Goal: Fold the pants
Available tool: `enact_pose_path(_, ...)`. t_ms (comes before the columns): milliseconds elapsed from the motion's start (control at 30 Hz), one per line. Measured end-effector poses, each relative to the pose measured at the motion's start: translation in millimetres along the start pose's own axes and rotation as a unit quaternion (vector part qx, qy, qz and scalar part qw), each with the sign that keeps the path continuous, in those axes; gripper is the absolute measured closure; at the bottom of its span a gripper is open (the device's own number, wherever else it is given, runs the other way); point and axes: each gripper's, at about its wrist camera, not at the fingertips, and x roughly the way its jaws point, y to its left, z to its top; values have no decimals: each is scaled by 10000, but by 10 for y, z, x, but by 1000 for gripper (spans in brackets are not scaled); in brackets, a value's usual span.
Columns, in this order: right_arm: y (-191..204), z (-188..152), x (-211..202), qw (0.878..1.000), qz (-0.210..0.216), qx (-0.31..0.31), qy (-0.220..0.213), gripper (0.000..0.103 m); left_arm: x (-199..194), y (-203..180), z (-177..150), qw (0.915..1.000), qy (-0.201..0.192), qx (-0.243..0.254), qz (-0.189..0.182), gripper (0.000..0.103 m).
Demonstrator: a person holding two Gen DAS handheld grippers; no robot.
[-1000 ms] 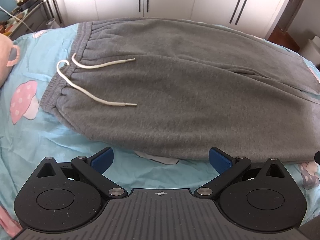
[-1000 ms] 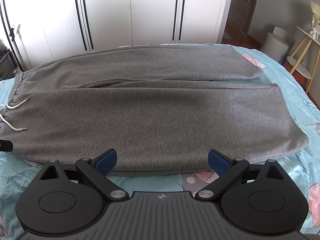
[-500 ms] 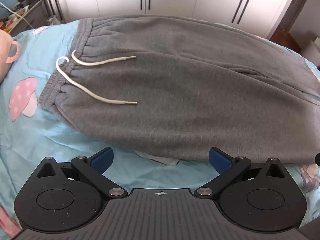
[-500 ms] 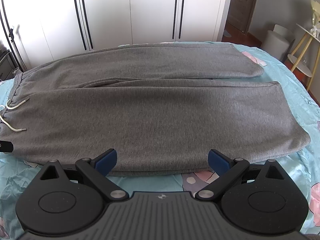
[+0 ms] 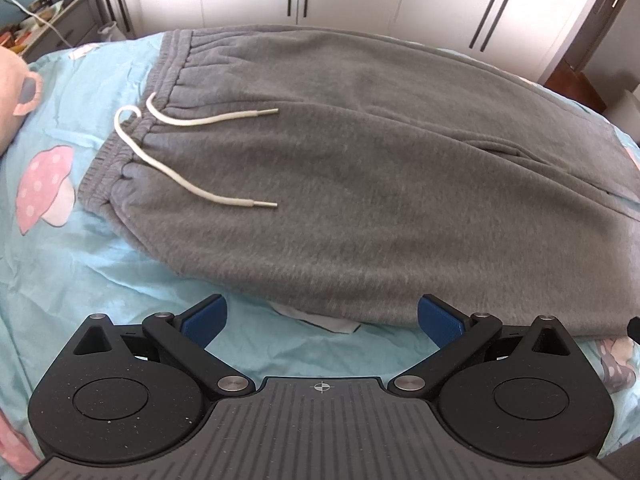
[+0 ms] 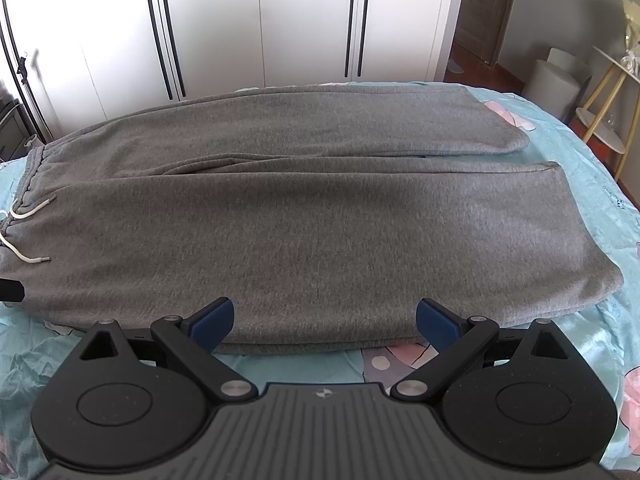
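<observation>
Grey sweatpants [image 5: 360, 184] lie flat on a light blue bedsheet [image 5: 100, 272], waistband to the left, both legs [image 6: 320, 220] stretched to the right. A white drawstring [image 5: 168, 152] rests on the waist area. A white tag [image 5: 320, 320] pokes out under the near edge. My left gripper [image 5: 320, 318] is open at the near edge of the hip area, with nothing between its blue pads. My right gripper [image 6: 324, 322] is open at the near edge of the front leg, its pads over the fabric's hem line.
White wardrobe doors [image 6: 260, 20] stand behind the bed. A small side table [image 6: 604, 120] and a grey round bin [image 6: 552, 80] are at the right. A cluttered cabinet [image 5: 48, 20] sits far left. A pink pillow [image 5: 8, 92] lies at the bed's left edge.
Both grippers have edged forward toward the near edge of the pants. The pants lie unchanged and both grippers stay open.
</observation>
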Motion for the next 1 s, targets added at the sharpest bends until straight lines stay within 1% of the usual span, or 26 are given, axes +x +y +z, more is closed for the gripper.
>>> enact_pose_path(200, -21, 3, 42, 10000, 26, 51, 42, 5, 32, 5, 17, 10000, 15, -26, 35, 0)
enact_pose_path(367, -43, 5, 61, 9999, 66, 71, 59, 5, 44, -15, 22, 9998, -55, 22, 198, 0)
enact_pose_path(833, -93, 15, 170, 9998, 15, 99, 160, 5, 136, -31, 68, 9990, -39, 108, 422, 0)
enact_pose_path(1000, -125, 20, 219, 9997, 22, 132, 223, 5, 186, -34, 81, 9980, -53, 160, 604, 0)
